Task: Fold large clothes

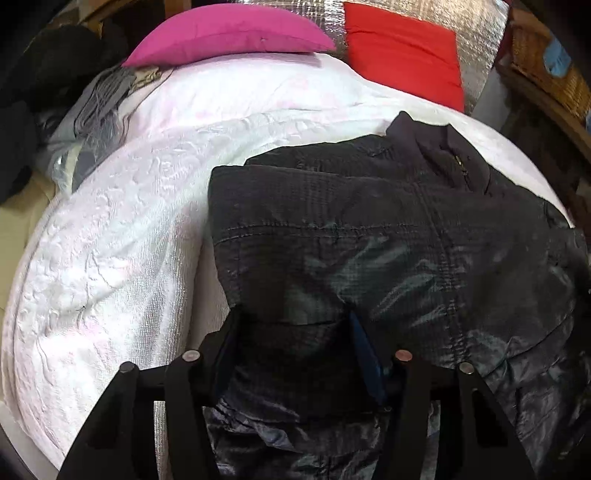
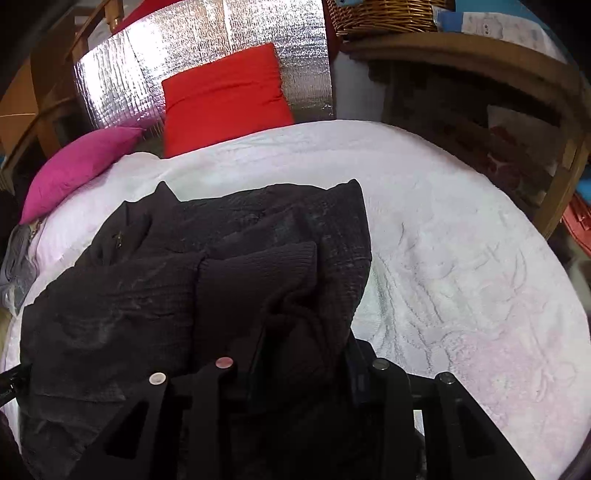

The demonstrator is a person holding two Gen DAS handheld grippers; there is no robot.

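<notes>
A large black quilted jacket lies partly folded on a white bedspread; its collar and zip are at the far side. In the left wrist view my left gripper holds the jacket's near edge, with shiny fabric bunched between its fingers. The jacket also shows in the right wrist view, with a ribbed cuff on top. My right gripper is closed on the near fabric there, on the jacket's right side.
A pink cushion and a red cushion lean at the head of the bed against a silver foil panel. Grey clothes lie at the left edge. A wicker basket sits on a wooden shelf to the right.
</notes>
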